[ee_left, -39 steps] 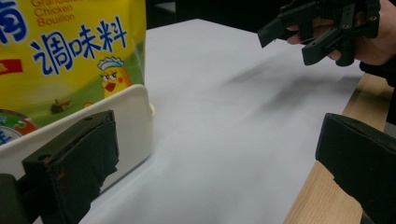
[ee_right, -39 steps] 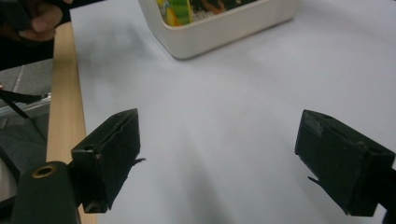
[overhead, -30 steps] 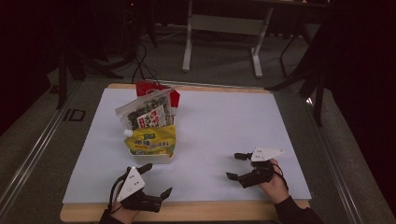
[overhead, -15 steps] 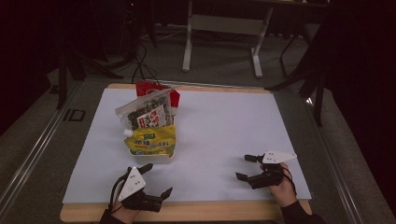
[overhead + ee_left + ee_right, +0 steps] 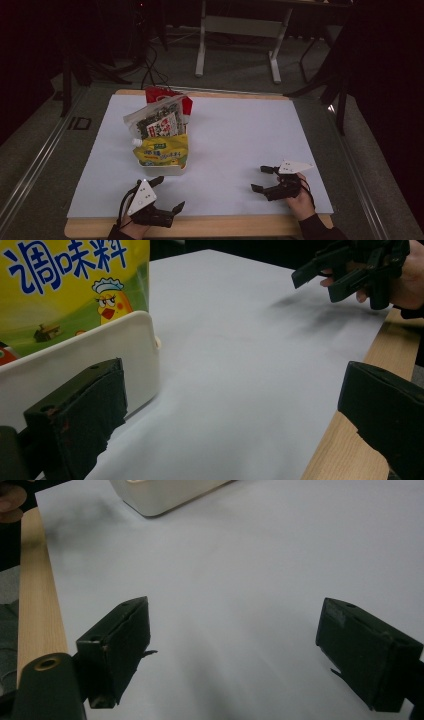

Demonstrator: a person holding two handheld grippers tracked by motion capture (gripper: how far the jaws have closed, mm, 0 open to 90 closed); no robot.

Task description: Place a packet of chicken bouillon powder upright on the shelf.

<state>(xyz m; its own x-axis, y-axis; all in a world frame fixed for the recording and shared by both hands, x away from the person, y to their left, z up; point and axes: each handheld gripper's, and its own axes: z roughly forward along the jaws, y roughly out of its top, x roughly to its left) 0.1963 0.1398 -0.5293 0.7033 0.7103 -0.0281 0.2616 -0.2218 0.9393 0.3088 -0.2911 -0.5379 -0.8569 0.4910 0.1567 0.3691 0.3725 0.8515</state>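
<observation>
Left gripper (image 5: 167,192) at lower left of the high view, jaws spread wide and empty, angled toward the white tub (image 5: 161,170) just above, likely lined up for grabbing it. Right gripper (image 5: 262,178) at lower right, also wide and empty, well apart from the tub. Yellow pouch (image 5: 162,149) and seaweed packet (image 5: 157,124) standing inside the tub, left of centre on the white sheet (image 5: 240,135).

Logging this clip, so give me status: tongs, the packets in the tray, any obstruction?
Left tongs open, empty, just short of the white tray. Right tongs open, empty, off to the side. Yellow seasoning pouch stands in tray, untouched. Nothing in the way.
</observation>
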